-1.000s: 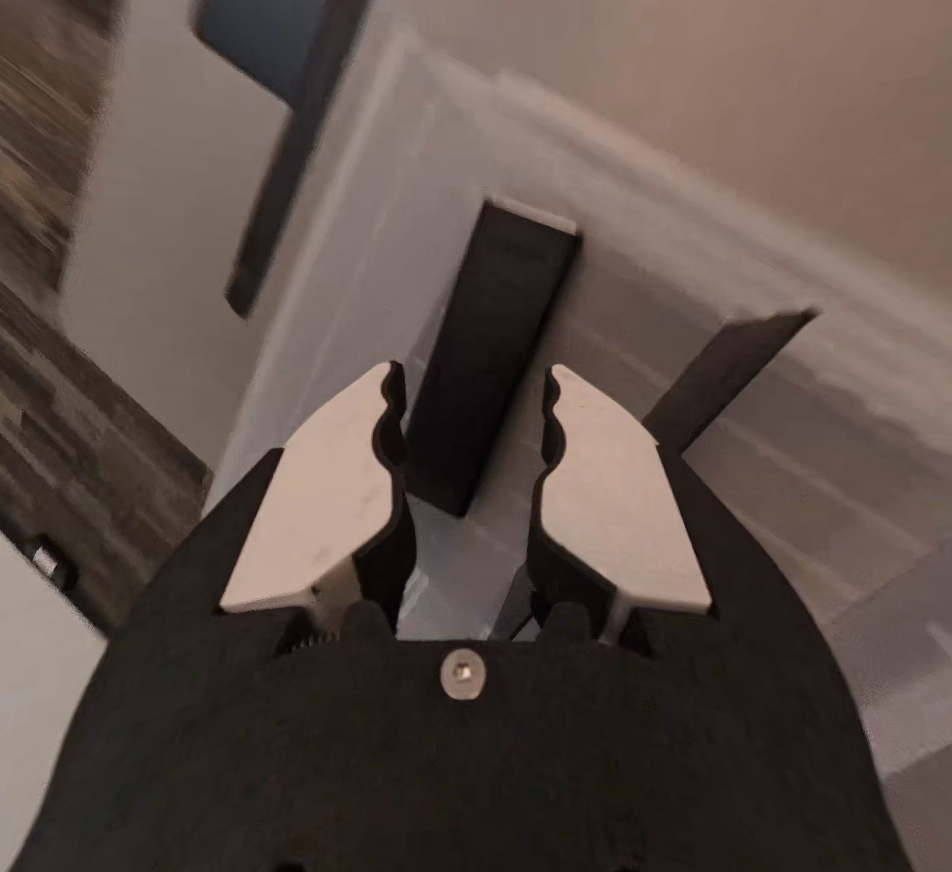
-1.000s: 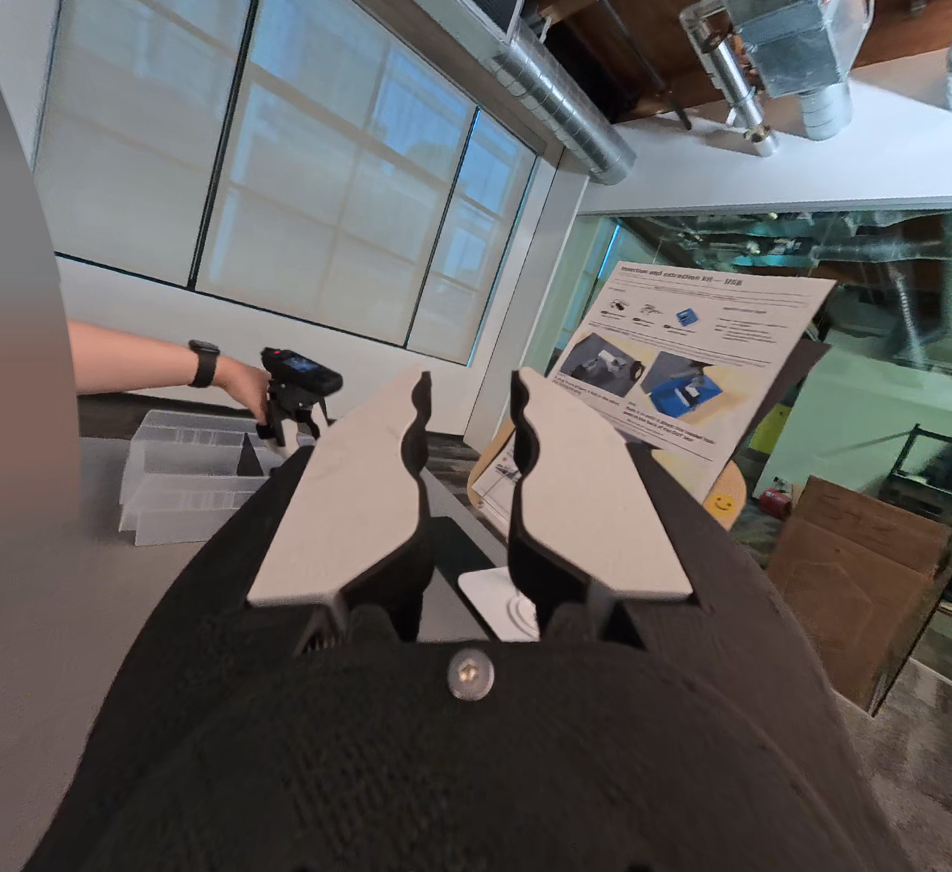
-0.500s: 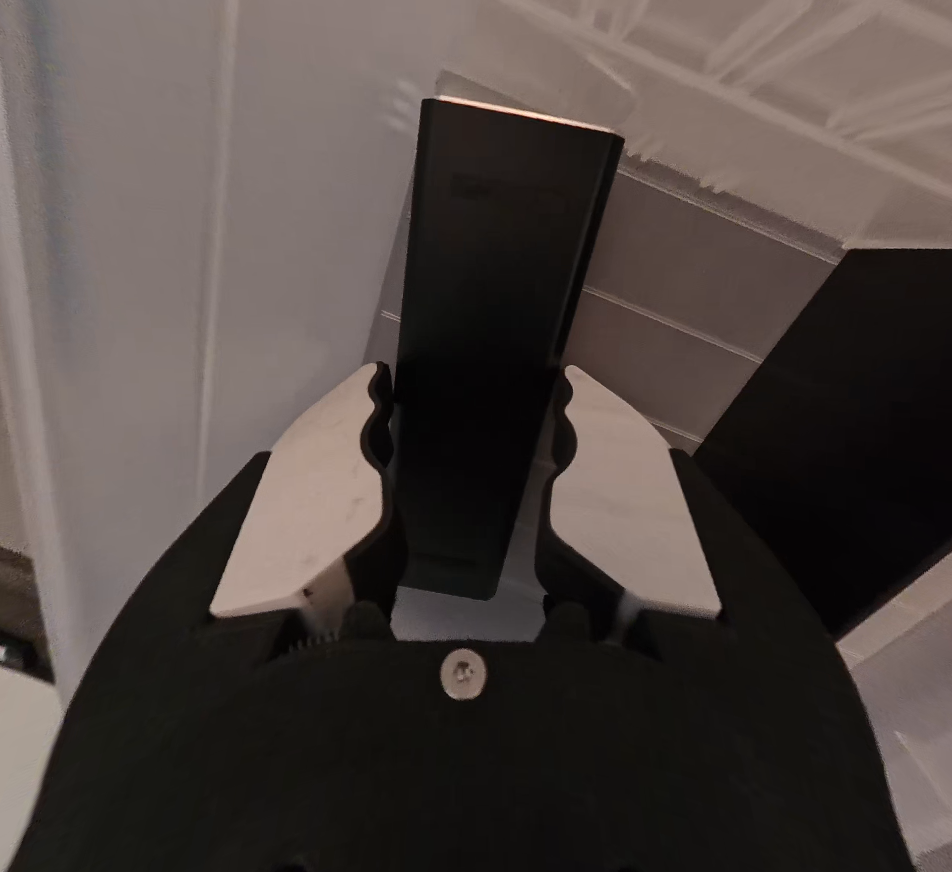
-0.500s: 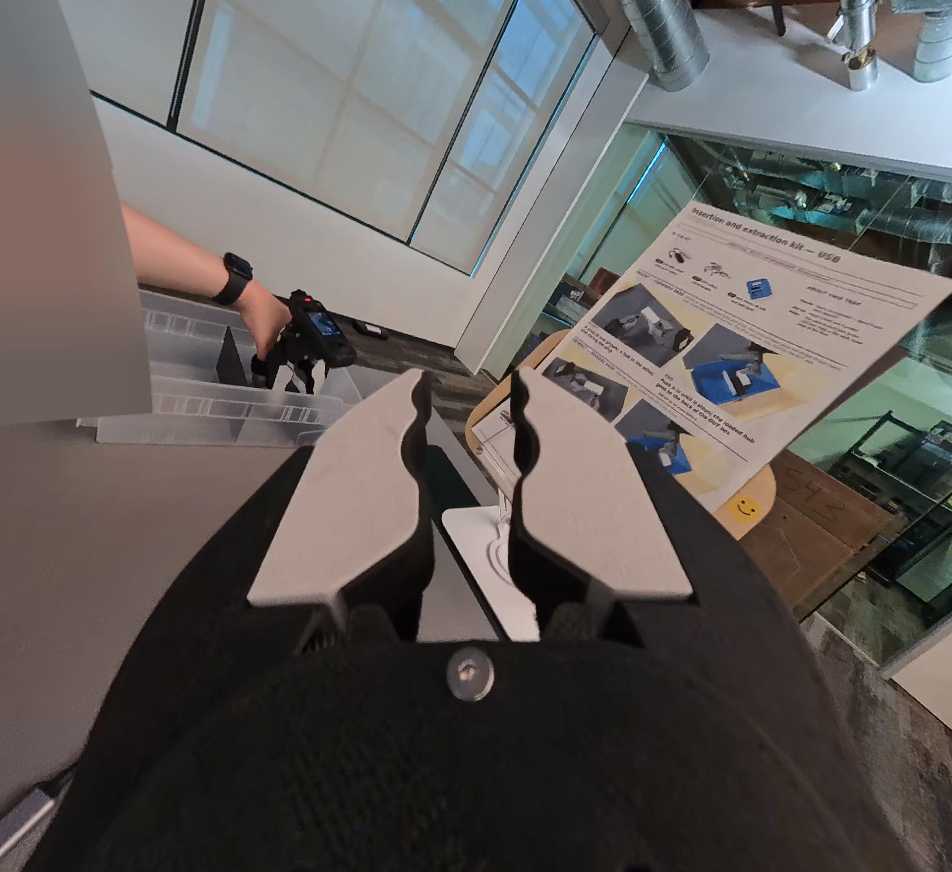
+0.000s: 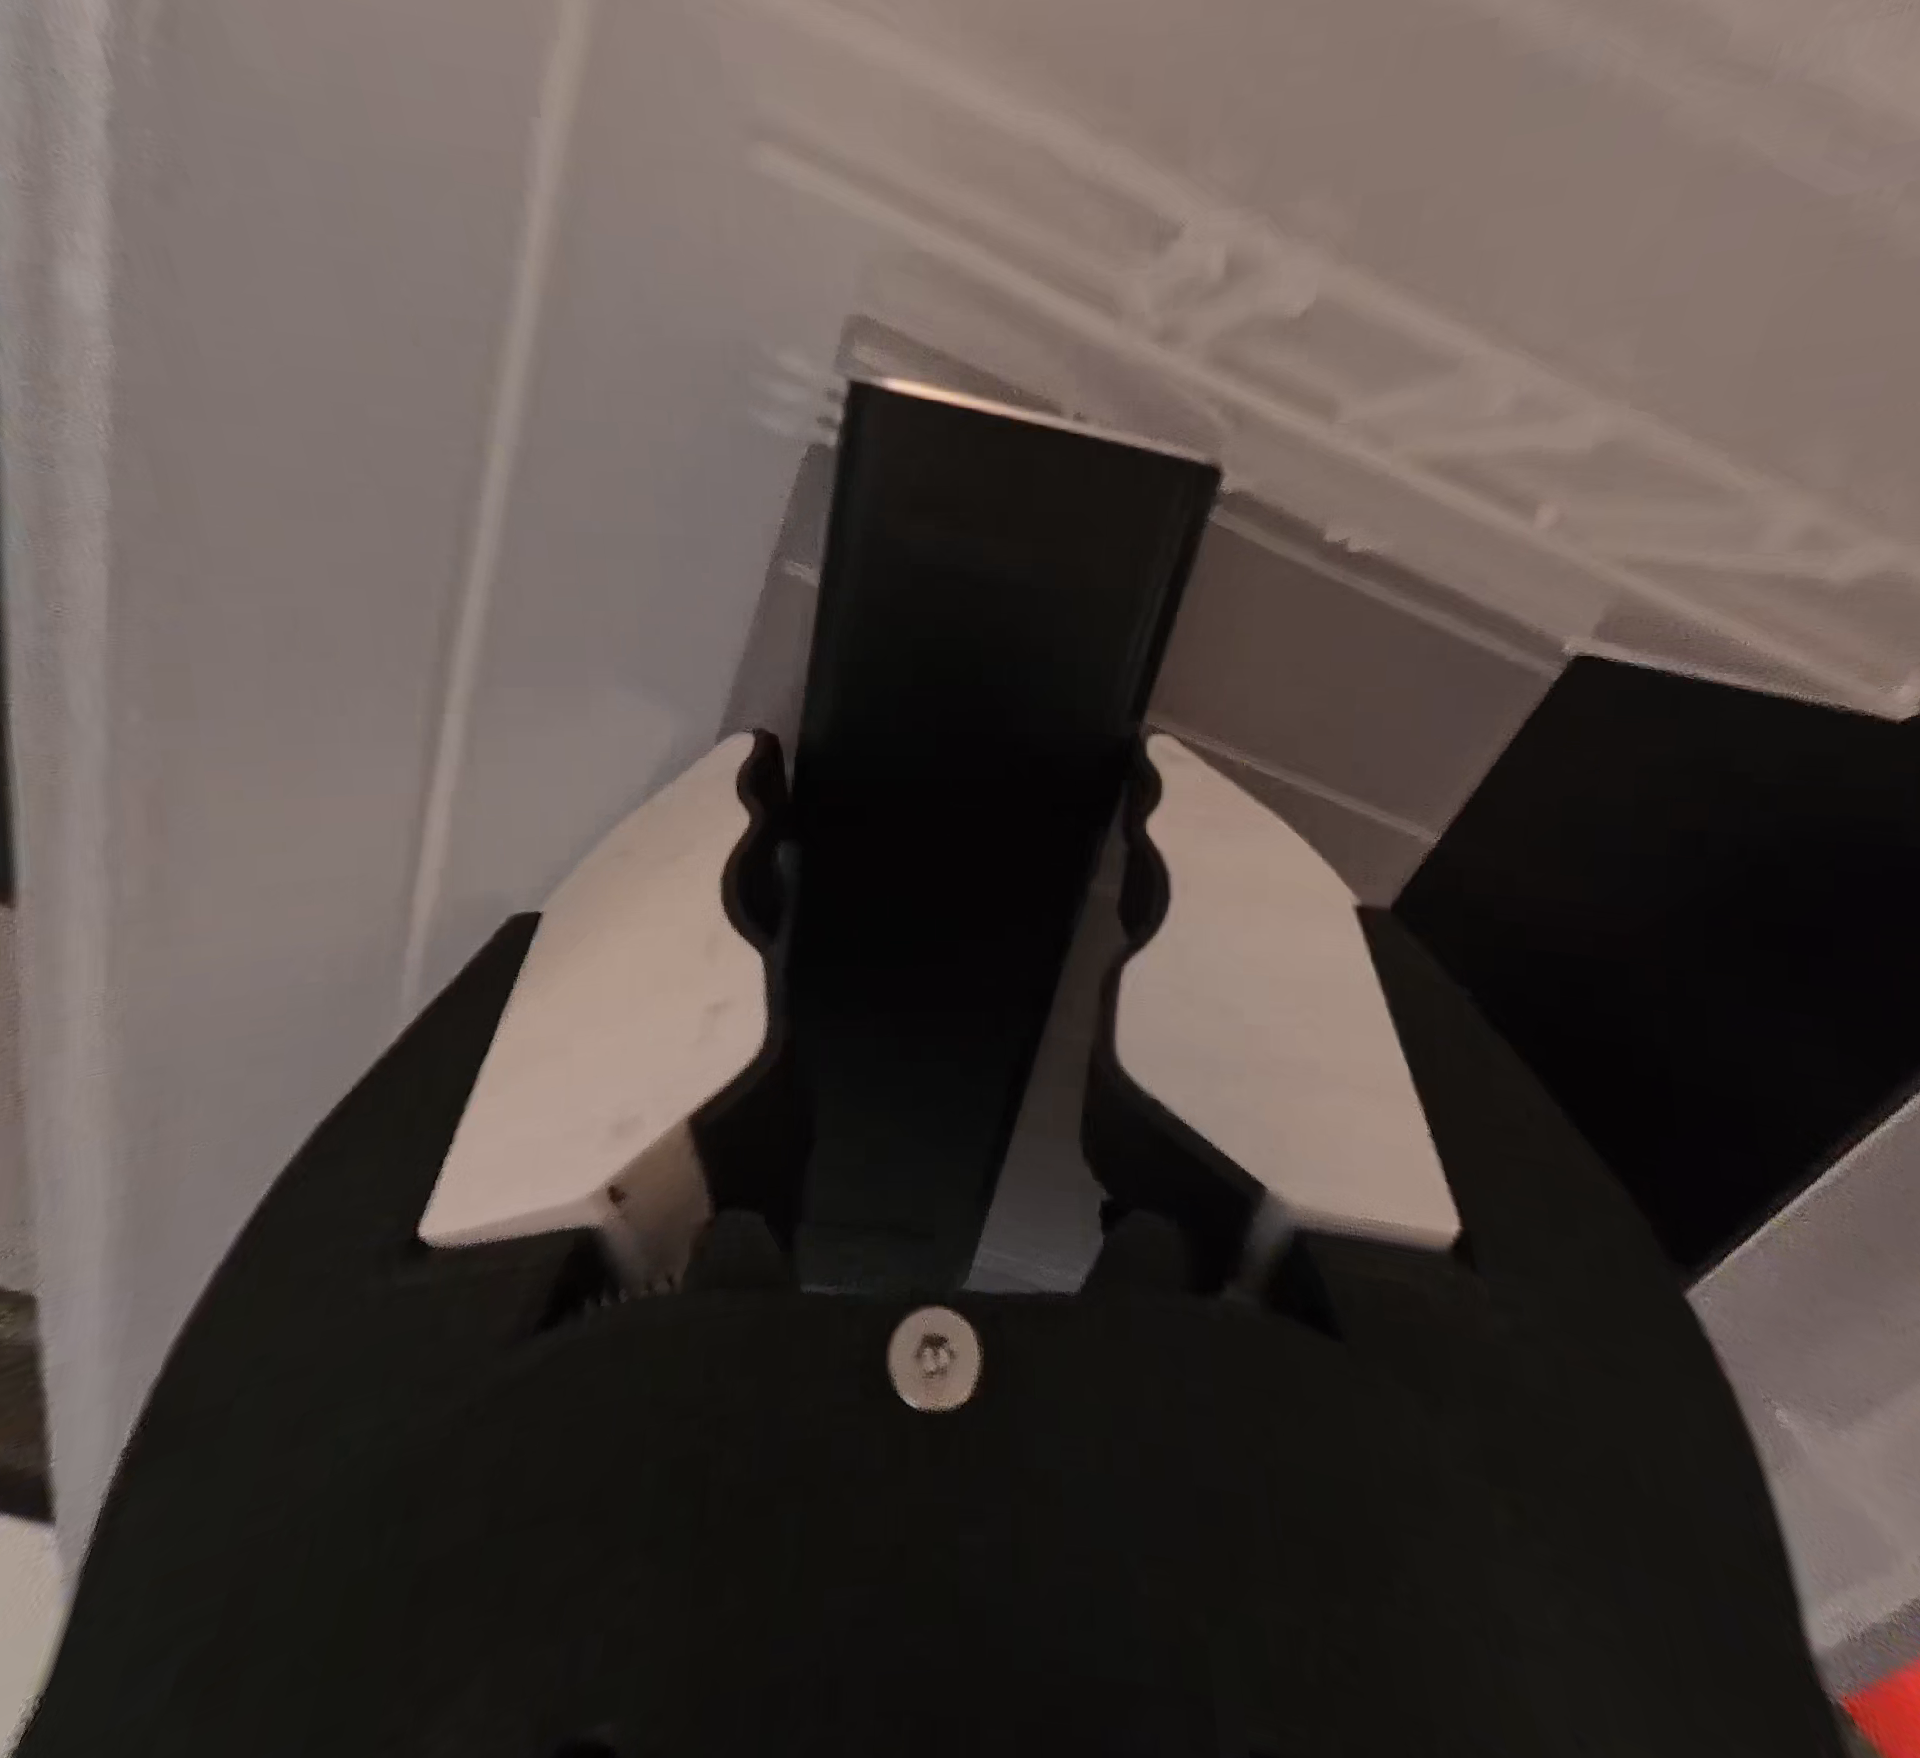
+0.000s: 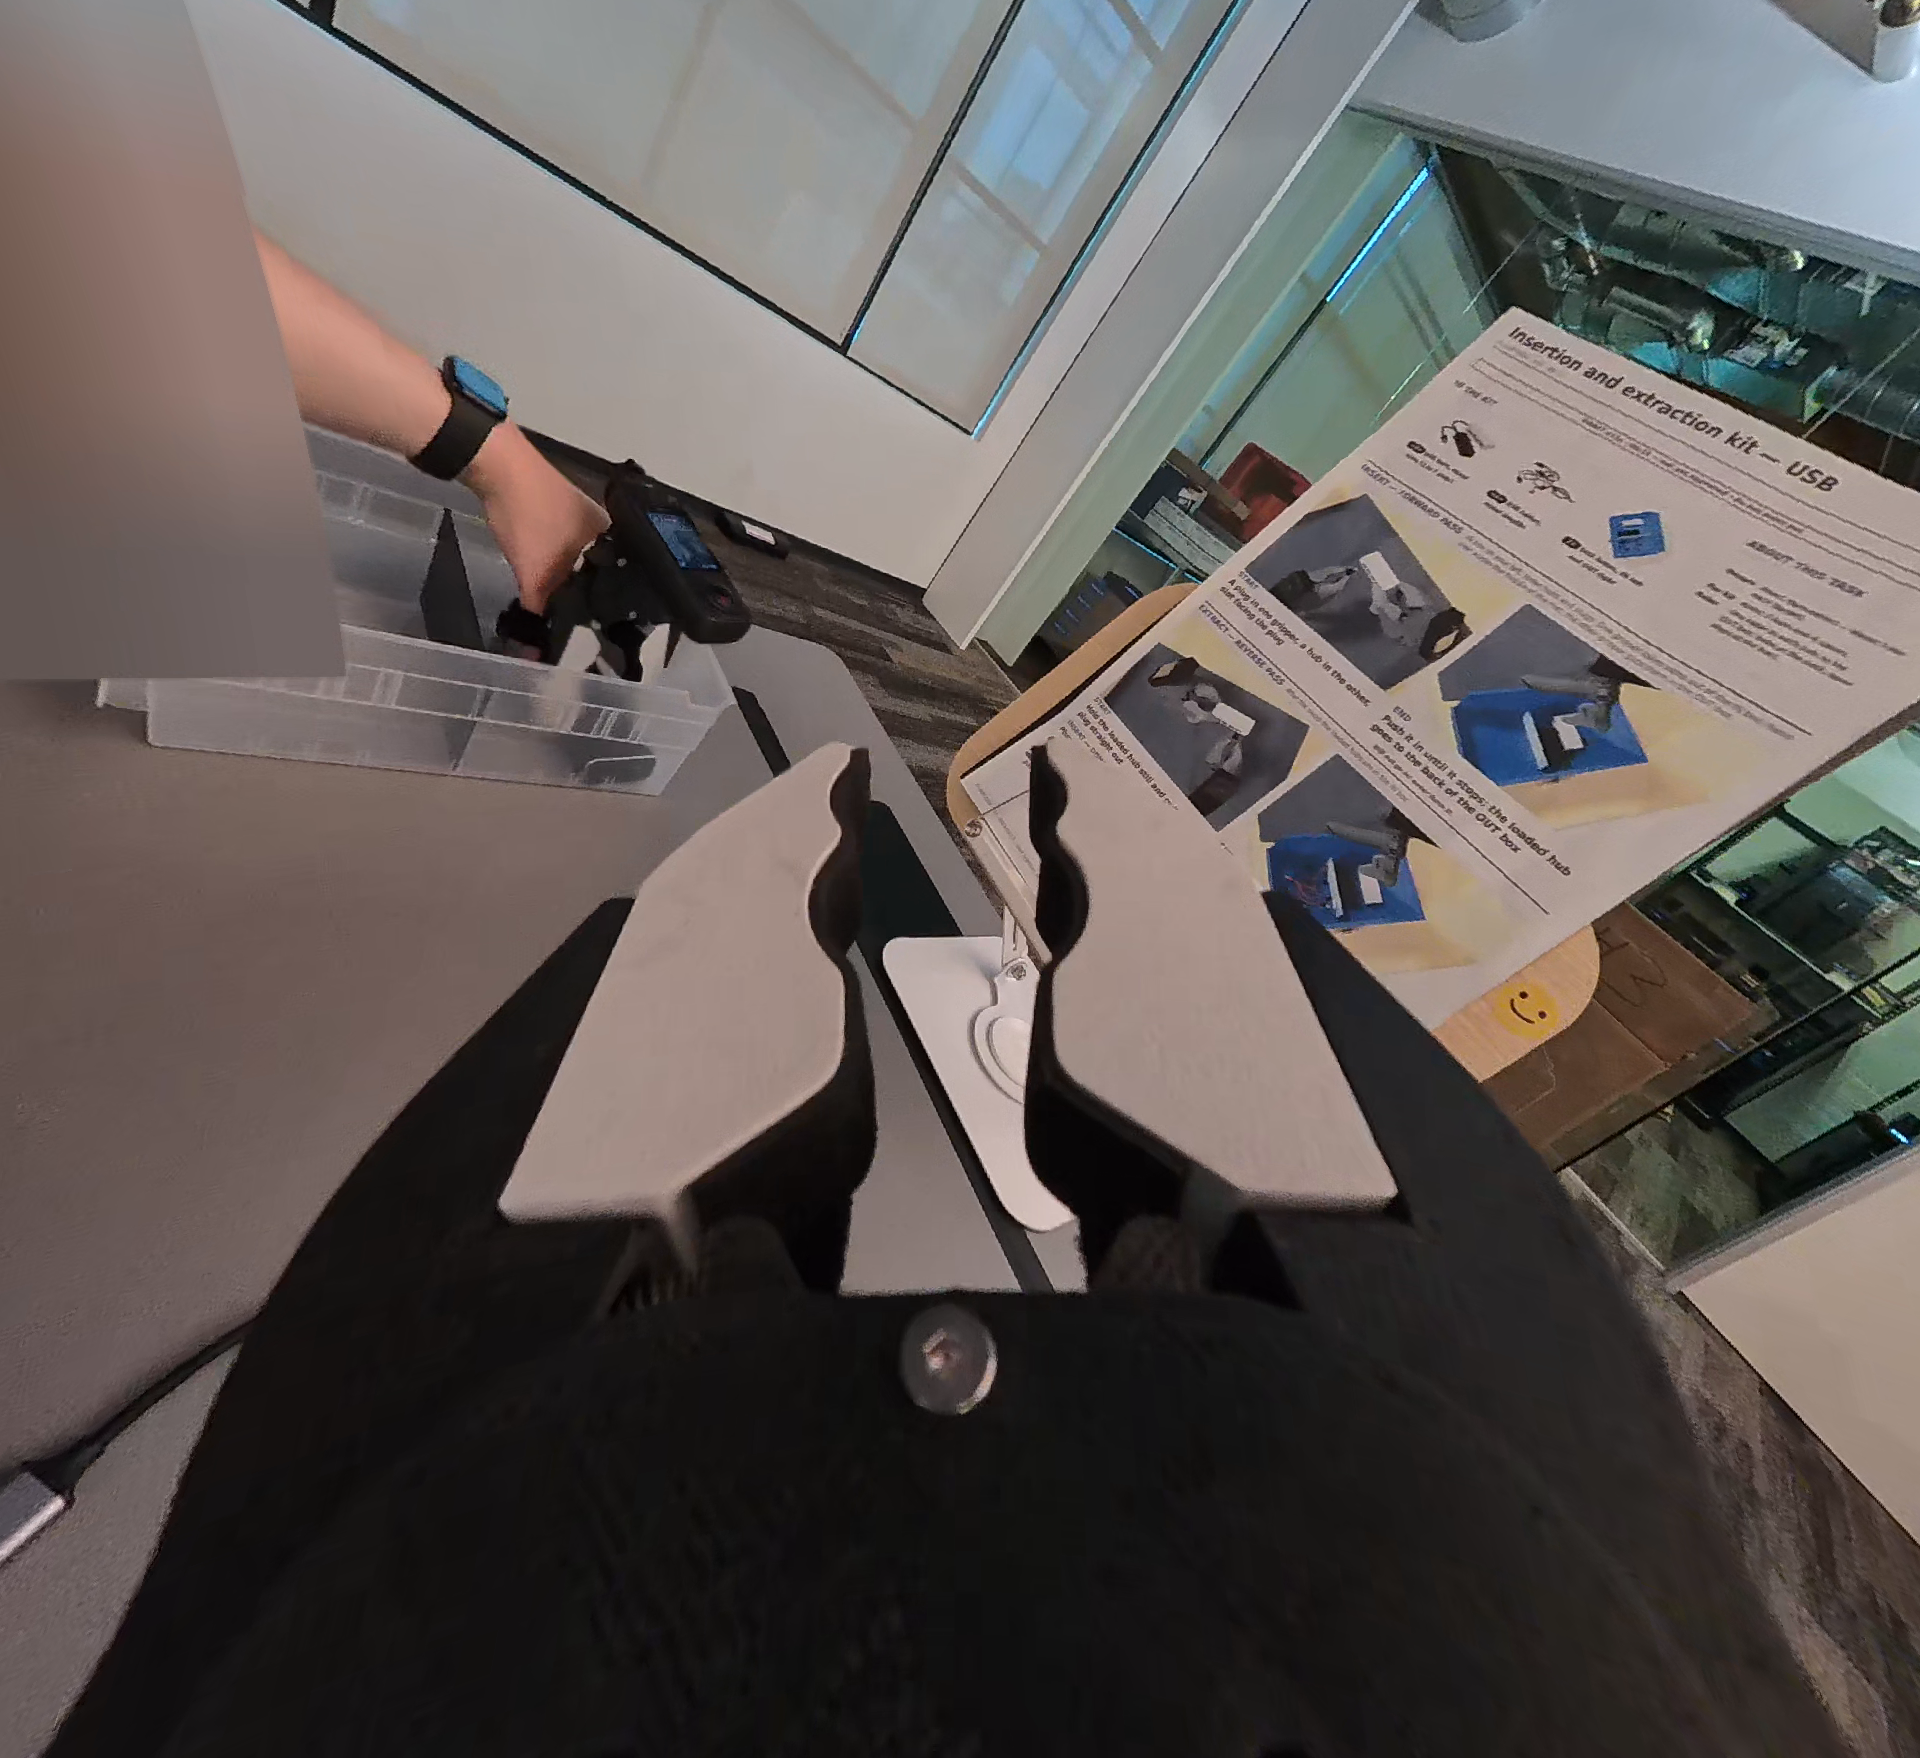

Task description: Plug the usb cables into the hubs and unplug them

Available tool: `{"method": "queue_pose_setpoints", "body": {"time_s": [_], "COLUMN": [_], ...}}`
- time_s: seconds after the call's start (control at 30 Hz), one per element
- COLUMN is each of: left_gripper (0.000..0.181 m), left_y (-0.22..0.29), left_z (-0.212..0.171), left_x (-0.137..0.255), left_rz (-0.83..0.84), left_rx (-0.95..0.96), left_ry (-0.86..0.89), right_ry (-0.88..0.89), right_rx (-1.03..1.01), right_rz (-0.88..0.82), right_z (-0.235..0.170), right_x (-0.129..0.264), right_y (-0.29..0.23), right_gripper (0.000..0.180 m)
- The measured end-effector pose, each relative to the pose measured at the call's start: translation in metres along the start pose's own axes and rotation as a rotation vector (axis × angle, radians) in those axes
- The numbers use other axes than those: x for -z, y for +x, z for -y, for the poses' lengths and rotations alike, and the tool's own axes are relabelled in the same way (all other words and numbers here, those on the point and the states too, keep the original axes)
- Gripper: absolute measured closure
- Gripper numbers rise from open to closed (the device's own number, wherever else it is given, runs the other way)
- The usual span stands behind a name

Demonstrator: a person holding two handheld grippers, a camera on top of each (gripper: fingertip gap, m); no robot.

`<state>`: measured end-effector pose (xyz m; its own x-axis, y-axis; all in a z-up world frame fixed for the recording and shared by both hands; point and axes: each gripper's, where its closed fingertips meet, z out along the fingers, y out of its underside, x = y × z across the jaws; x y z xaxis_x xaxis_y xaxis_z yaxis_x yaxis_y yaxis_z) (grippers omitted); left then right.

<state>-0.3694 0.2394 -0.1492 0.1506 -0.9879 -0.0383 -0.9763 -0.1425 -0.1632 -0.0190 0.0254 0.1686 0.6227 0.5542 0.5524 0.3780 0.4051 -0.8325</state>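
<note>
Between the left gripper [image 5: 951,835] fingers stands a black hub [image 5: 977,773], long axis running up-frame. Jaws flank it, contact unclear. Right gripper [image 6: 940,835], farther off, gapes empty.

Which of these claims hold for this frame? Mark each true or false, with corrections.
1. The left gripper has a black slab-shaped hub between its fingers. True.
2. The right gripper holds a USB cable. False: nothing sits between its fingers.
3. The left gripper reaches into a clear plastic bin. True.
4. The instruction sheet lies flat inside the bin. False: it stands propped beyond the table edge.
5. The person's wrist bears a watch. True.
</note>
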Motion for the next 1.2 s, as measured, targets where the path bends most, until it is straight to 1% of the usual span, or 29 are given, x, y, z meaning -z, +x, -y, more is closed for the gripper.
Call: {"method": "queue_pose_setpoints", "body": {"time_s": [0.13, 0.2, 0.3, 0.4, 0.53, 0.63, 0.73, 0.83, 0.93, 1.03, 1.1, 1.13, 1.2], "left_gripper": [0.120, 0.120, 0.121, 0.121, 0.122, 0.123, 0.124, 0.124, 0.125, 0.125, 0.124, 0.124, 0.125], "left_y": [0.000, 0.000, 0.000, -0.001, 0.005, 0.020, 0.044, 0.082, 0.126, 0.175, 0.208, 0.225, 0.256], "left_z": [-0.001, -0.005, -0.004, 0.002, 0.010, 0.020, 0.043, 0.080, 0.123, 0.164, 0.188, 0.198, 0.212], "left_x": [0.001, 0.004, 0.019, 0.049, 0.111, 0.163, 0.216, 0.256, 0.272, 0.269, 0.263, 0.260, 0.251], "left_rz": [0.018, 0.056, 0.109, 0.156, 0.250, 0.297, 0.296, 0.246, 0.144, -0.018, -0.158, -0.248, -0.443], "left_rx": [0.021, 0.025, 0.062, 0.154, 0.242, 0.237, 0.189, 0.094, -0.008, -0.102, -0.173, -0.208, -0.285], "left_ry": [-0.013, -0.027, 0.041, 0.237, 0.582, 0.784, 0.958, 1.066, 1.125, 1.171, 1.219, 1.245, 1.284], "right_ry": [-0.017, -0.001, 0.027, 0.034, 0.067, 0.098, 0.085, 0.086, 0.108, 0.157, 0.191, 0.204, 0.283], "right_rx": [0.028, 0.027, 0.012, 0.008, -0.013, -0.043, -0.039, -0.032, -0.043, -0.021, -0.032, -0.065, -0.198], "right_rz": [0.002, -0.001, -0.006, -0.018, -0.023, 0.000, 0.057, 0.141, 0.259, 0.394, 0.475, 0.518, 0.612], "right_z": [-0.003, -0.001, 0.002, 0.002, 0.004, 0.007, 0.005, 0.006, 0.010, 0.012, 0.008, 0.006, 0.010], "right_x": [0.002, 0.005, 0.010, 0.016, 0.022, 0.017, 0.001, -0.021, -0.046, -0.066, -0.071, -0.071, -0.062], "right_y": [-0.002, 0.000, 0.002, 0.005, 0.009, 0.008, -0.003, -0.022, -0.050, -0.083, -0.098, -0.101, -0.100], "right_gripper": [0.150, 0.150, 0.150, 0.151, 0.151, 0.151, 0.151, 0.151, 0.150, 0.148, 0.140, 0.134, 0.121]}}
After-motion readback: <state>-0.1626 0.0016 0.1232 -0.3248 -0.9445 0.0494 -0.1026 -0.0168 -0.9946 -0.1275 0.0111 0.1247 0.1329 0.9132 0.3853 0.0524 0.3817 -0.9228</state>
